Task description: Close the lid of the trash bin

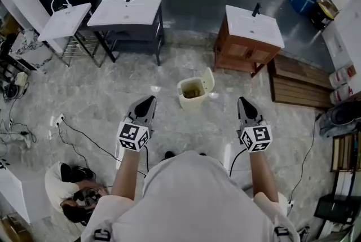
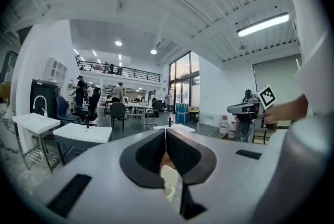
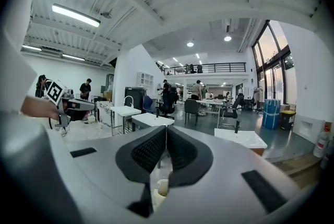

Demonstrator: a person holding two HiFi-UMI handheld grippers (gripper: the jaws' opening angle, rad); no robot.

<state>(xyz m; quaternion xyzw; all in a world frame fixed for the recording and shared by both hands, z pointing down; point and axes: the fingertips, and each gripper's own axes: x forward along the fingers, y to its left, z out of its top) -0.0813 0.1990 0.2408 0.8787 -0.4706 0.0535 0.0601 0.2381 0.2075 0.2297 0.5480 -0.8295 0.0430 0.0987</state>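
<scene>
A small cream trash bin (image 1: 192, 93) stands on the marble floor ahead of me, its lid (image 1: 208, 79) tipped up at the right side and the inside showing. My left gripper (image 1: 150, 99) is held to the bin's lower left, shut and empty. To the bin's lower right, my right gripper (image 1: 241, 100) is also shut with nothing in it. Neither touches the bin. In the left gripper view the jaws of the left gripper (image 2: 165, 131) meet, and a bit of the bin (image 2: 168, 182) shows beneath them. The right gripper (image 3: 166, 129) likewise shows touching jaws above the bin (image 3: 160, 189).
A wooden cabinet with a white basin (image 1: 252, 32) stands behind the bin on the right. A dark-framed basin table (image 1: 126, 15) and a white basin on a rack (image 1: 65, 22) are at the back left. Wooden pallets (image 1: 296, 84) lie right; cables (image 1: 73, 132) trail on the left.
</scene>
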